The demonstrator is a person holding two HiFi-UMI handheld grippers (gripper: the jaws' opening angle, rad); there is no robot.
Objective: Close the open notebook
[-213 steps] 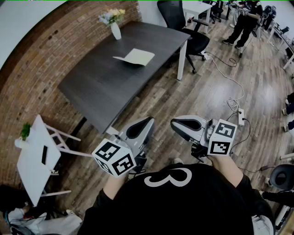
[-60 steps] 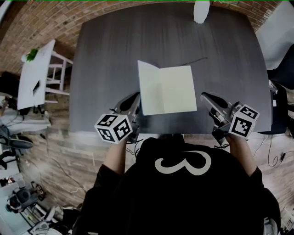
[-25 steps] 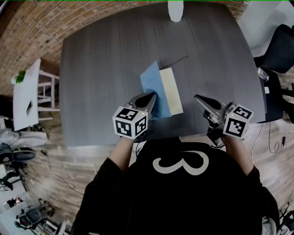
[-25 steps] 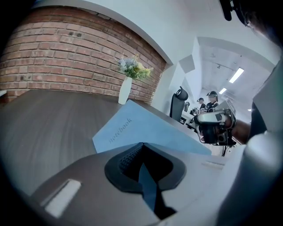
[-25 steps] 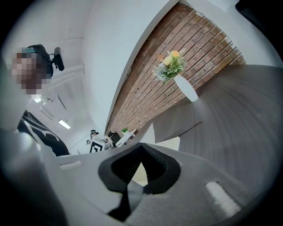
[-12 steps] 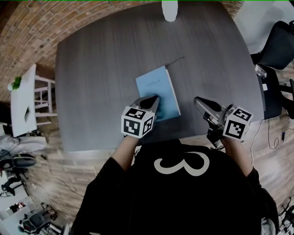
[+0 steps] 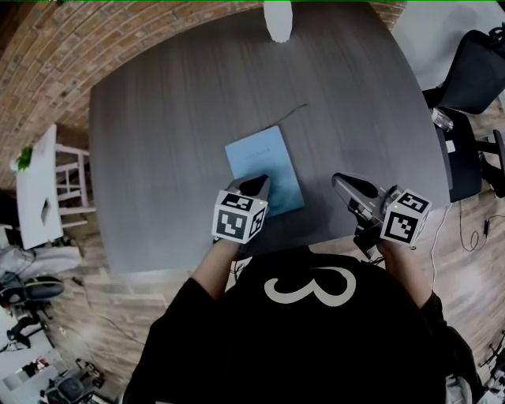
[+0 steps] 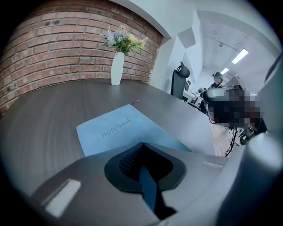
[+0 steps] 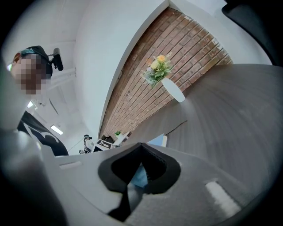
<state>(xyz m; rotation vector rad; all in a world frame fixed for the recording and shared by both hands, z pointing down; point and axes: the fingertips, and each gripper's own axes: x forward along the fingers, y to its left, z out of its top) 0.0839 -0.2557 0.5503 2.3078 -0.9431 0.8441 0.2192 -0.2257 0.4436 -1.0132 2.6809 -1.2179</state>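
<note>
Blue-covered, the notebook [image 7: 264, 170] lies closed and flat on the tabletop [image 7: 158, 118], near the middle of its front edge. The left gripper [image 7: 256, 183] is over the notebook's near left corner, jaws pressed together on nothing. The right gripper [image 7: 341, 181] hovers to the notebook's right, apart from it, jaws likewise together and empty.

Open bench [image 7: 150, 134] surface lies at 9 and 3 o'clock of the notebook [image 7: 268, 158], the vase [image 7: 278, 20] stands well apart at 12 o'clock, and the left hand-held gripper [image 7: 256, 184] blocks its 6 o'clock edge.
</note>
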